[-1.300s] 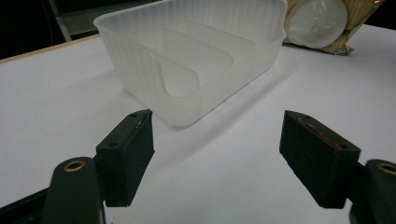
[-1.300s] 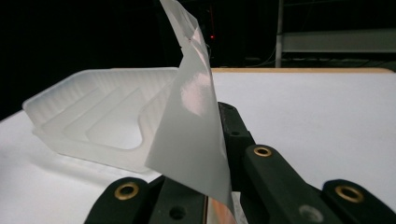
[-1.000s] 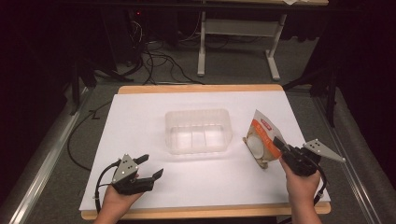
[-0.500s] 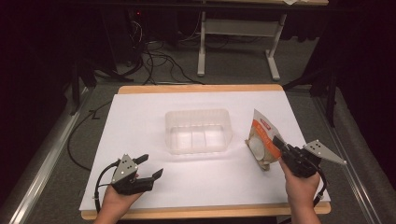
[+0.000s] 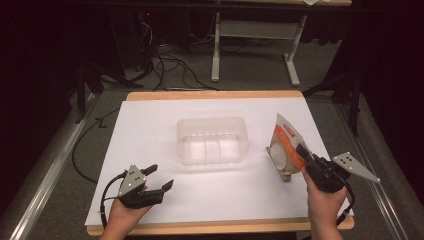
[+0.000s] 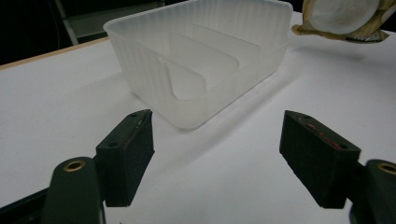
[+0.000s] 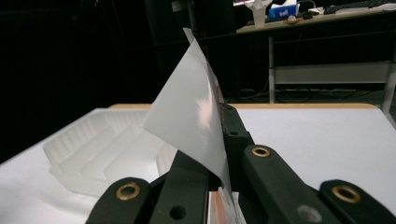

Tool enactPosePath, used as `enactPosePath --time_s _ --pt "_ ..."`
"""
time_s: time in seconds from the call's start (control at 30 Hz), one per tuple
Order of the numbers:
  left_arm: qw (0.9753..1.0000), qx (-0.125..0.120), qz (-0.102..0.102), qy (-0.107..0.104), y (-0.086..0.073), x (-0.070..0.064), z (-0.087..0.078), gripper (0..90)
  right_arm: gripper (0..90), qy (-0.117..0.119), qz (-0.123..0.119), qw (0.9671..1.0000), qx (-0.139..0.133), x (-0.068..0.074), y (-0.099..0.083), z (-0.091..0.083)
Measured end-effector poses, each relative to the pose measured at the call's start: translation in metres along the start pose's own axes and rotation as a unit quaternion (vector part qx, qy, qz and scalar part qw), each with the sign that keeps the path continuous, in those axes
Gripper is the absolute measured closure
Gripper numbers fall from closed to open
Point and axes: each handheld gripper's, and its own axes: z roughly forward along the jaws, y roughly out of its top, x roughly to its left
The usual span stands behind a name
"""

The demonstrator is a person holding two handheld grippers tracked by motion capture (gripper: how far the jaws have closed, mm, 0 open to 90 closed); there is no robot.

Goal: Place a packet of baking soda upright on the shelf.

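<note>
A clear plastic tray (image 5: 213, 140) with inner dividers sits in the middle of the white table; it also shows ahead of the left jaws (image 6: 201, 60) and to the left of the right jaws (image 7: 107, 149). My right gripper (image 5: 303, 151) is shut on an orange and white snack pouch (image 5: 285, 146), held tilted just above the table, right of the tray. The pouch's pale back (image 7: 191, 116) stands between the right jaws. My left gripper (image 5: 160, 177) rests open near the front left, nothing between its jaws. The pouch's bottom (image 6: 345, 18) hangs at the top right of the left gripper view.
The white table top (image 5: 150, 130) has a wooden edge (image 5: 215, 95) at the back. Behind it stand a metal desk frame (image 5: 250, 45) and loose cables (image 5: 165, 65) on the floor. Dark stands flank both sides.
The right gripper has lifted the pouch slightly and turned it more upright. The left gripper has not moved.
</note>
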Motion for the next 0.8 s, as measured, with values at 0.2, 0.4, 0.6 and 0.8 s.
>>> enactPosePath --time_s 0.2,0.4,0.6,0.8 --pt "1.0000 0.006 0.001 0.003 0.000 0.002 0.002 26.7 90.0 0.002 0.007 0.9998 -0.021 0.006 0.009 0.001" --pt "1.0000 0.002 -0.002 0.002 -0.001 0.005 -0.001 26.7 90.0 0.005 0.005 0.9994 -0.034 0.015 0.028 0.009" --pt "1.0000 -0.004 -0.006 0.000 -0.001 0.006 -0.005 26.7 90.0 0.004 -0.001 0.9992 -0.040 0.022 0.043 0.019" --pt "1.0000 -0.005 -0.005 0.001 0.000 0.004 -0.005 26.7 90.0 0.013 0.004 0.9989 -0.044 0.031 0.057 0.032"
